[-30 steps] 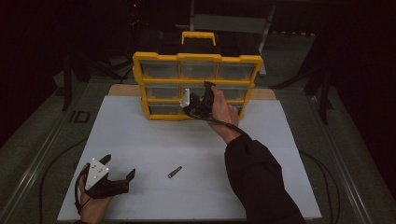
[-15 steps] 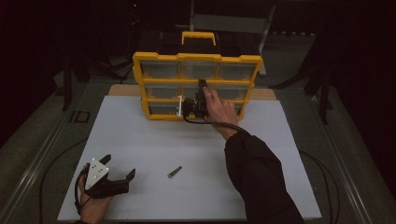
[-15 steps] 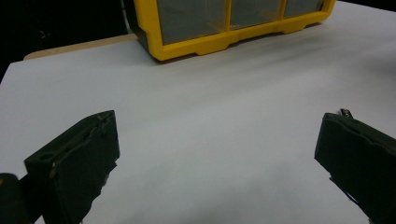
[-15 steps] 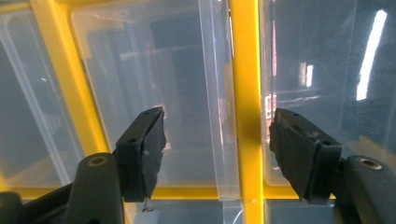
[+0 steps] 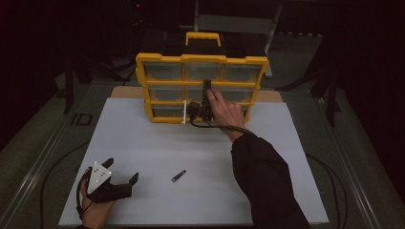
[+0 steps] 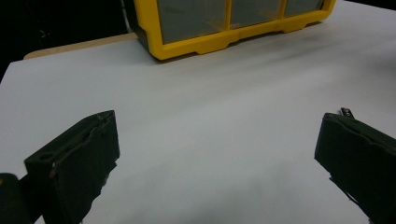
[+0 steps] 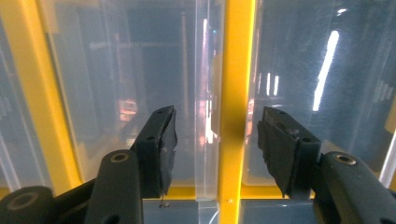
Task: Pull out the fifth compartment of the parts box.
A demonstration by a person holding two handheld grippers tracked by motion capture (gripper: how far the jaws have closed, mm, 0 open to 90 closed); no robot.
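Nearest the person: L gripper (image 5: 125, 177) rests low on the white tabletop (image 5: 143, 152), bottom-left in high view, held in the left hand (image 5: 95, 210); fingers (image 6: 77, 161) spread wide w/ nothing between them, bare sheet seen through the gap in left gripper view. Small dark screw-like part (image 5: 178, 176) lies loose on the sheet, just R of that gripper, apart from it; its tip peeks over the R-hand finger in left gripper view. Mid-field: dark sleeve (image 5: 267, 186) runs up from bottom edge to the right hand (image 5: 228, 112). Far: yellow drawer organizer (image 5: 162, 59) stands upright at the far edge of the sheet, three rows of clear drawers, carry handle (image 5: 203, 37) on top. R gripper (image 5: 198, 110) is pressed up against its front, at the middle column, mid-to-lower rows. A white vertical strip (image 5: 184, 111) shows just L of the gripper. In right gripper view, fingers (image 7: 161, 144) straddle a yellow divider (image 7: 236, 93) and a clear drawer tab (image 7: 208, 93) beside it; jaws have just been closing, part-way in, tab and divider between them, pads not visibly pressing either. Which drawer exactly: cannot tell.
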